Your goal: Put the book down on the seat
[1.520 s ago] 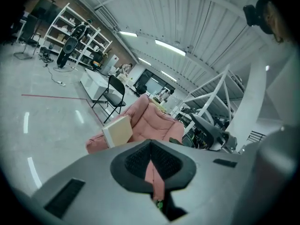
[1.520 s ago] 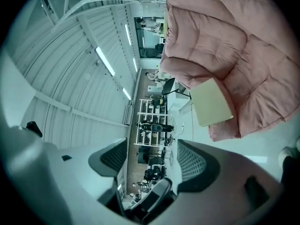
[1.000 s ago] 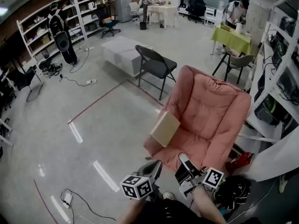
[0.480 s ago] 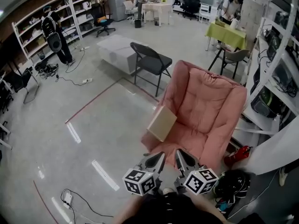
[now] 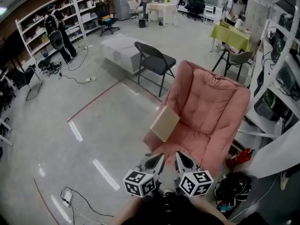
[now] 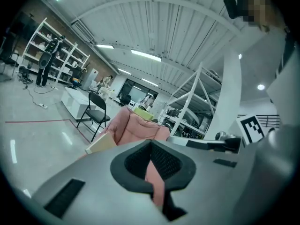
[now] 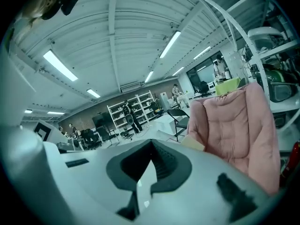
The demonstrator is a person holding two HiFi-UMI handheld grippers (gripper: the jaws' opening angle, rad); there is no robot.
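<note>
Pink chair seat (image 5: 190, 137) holds book (image 5: 164, 123); left tongs (image 5: 156, 158), right tongs (image 5: 181, 156) pressed together, empty.

A black folding chair (image 5: 154, 62) stands on a glossy grey floor (image 5: 93, 135), just beside a low white block (image 5: 123, 50). A red tape line (image 5: 96, 102) crosses the floor. A person with a backpack (image 5: 57, 34) stands by white shelving (image 5: 84, 6). Far right is a green-covered worktop (image 5: 230, 36).

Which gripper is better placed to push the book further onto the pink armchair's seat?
Left, probably. The book lies at the left edge of the pink armchair, more directly ahead of the left gripper than of the right gripper. Both are shut and empty.
</note>
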